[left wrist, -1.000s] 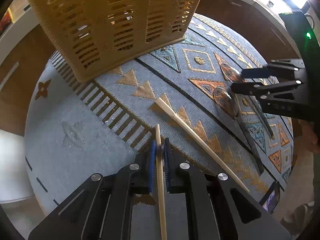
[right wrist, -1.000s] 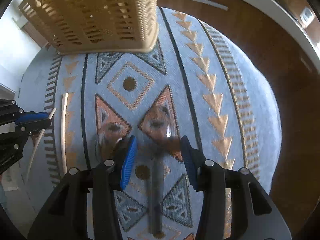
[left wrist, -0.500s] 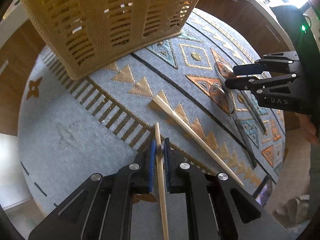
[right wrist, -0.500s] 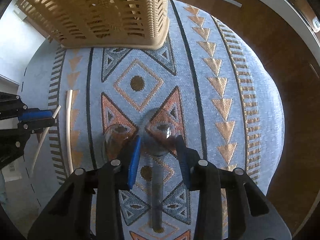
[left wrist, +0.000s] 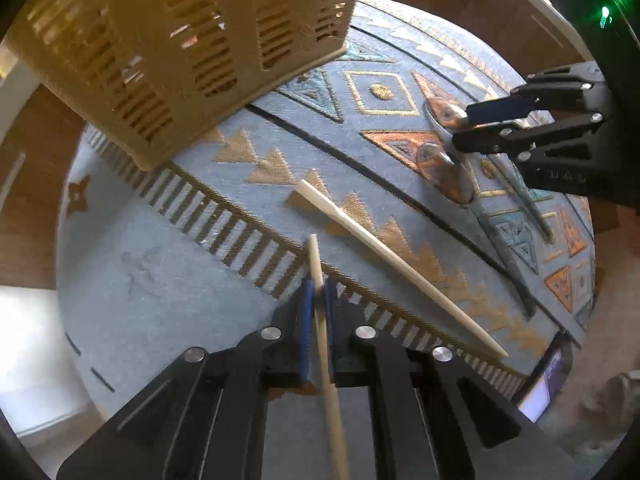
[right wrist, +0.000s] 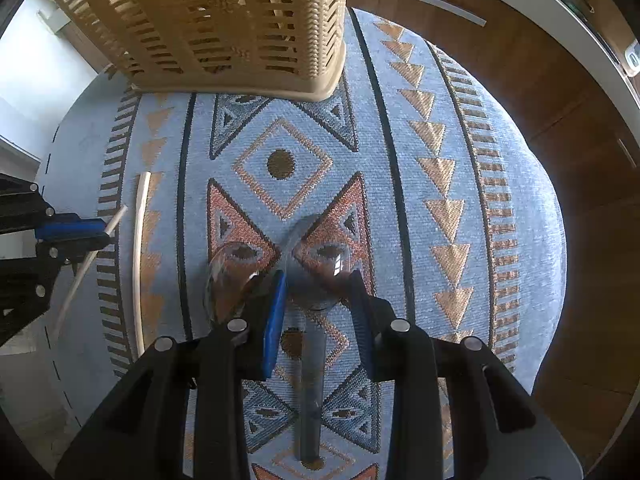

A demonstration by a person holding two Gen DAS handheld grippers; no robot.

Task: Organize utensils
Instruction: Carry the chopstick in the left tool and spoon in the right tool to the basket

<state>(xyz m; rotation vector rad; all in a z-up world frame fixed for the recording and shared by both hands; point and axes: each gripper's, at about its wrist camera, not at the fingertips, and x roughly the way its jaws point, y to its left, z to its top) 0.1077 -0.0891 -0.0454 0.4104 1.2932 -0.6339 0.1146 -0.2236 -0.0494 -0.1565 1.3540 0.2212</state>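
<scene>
Pinching one pale chopstick (left wrist: pixel 320 280), the left gripper (left wrist: pixel 317 292) has its blue pads clenched on it over the patterned cloth (left wrist: pixel 160 280). The other chopstick (left wrist: pixel 392 256) lies beside it. The right gripper (right wrist: pixel 318 300) is closing around a shiny spoon (right wrist: pixel 312 272), pads not yet pressing; a second spoon (right wrist: pixel 228 276) lies alongside. The slatted basket (right wrist: pixel 224 28) sits at the cloth's far edge.

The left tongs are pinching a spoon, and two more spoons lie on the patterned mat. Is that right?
Not quite. The left tongs are pinching a chopstick, not a spoon; the left wrist view shows it. Two spoons do lie on the patterned mat.
</scene>
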